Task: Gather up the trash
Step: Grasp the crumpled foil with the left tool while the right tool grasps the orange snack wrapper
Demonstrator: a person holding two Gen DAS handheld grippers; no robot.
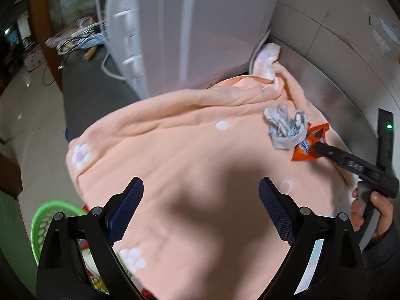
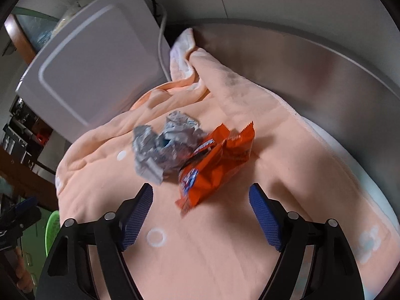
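Orange wrapper (image 2: 220, 160) lies just ahead of my right hand-held gripper (image 2: 201, 200), long axis slanting away rightward. Both hand-held grippers gape, released; the left hand-held gripper (image 1: 201, 195) is farther off.

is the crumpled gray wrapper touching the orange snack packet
Touching. The right wrist view shows the gray wrapper overlapping the orange packet's left edge, no gap.

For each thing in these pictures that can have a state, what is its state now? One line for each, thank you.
Left gripper: open, empty, above the cloth.
Right gripper: open, empty, close to the orange wrapper.
Orange foil snack wrapper: torn open, lying on the cloth.
Grey crumpled paper ball: crumpled, touching the wrapper.
Peach flower-print cloth: spread out, wrinkled.
Green perforated plastic basket: upright, partly hidden.
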